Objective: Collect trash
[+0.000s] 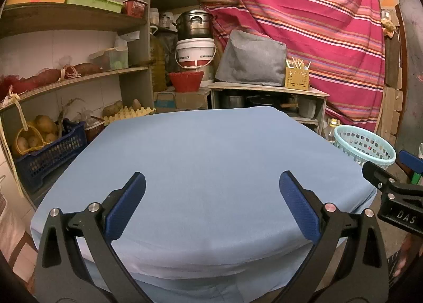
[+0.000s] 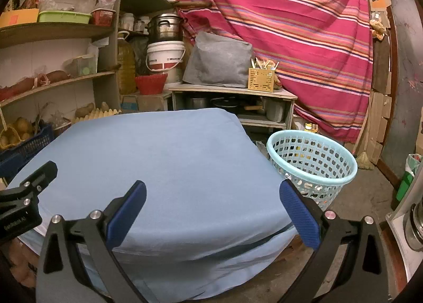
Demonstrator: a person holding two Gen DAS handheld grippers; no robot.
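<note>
The left tool (image 1: 212, 184) hangs released over the blue-covered desk (image 1: 201, 149), its blue pads (image 1: 126, 205) wide apart and gripping nothing. The right tool (image 2: 212, 192) is likewise released, at the desk's right edge. No trash shows on the cloth. Shelves (image 1: 66, 21) stand left, a striped cloth (image 1: 304, 12) behind. The basket (image 2: 312, 163) sits on the floor just right of the desk; only the right view shows its inside.

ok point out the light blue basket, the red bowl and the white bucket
light blue basket (image 2: 312, 156): right wrist view, on its perforated inner wall.
red bowl (image 1: 185, 81): left wrist view, on its front side.
white bucket (image 1: 196, 52): left wrist view, on its front wall under the rim.
</note>
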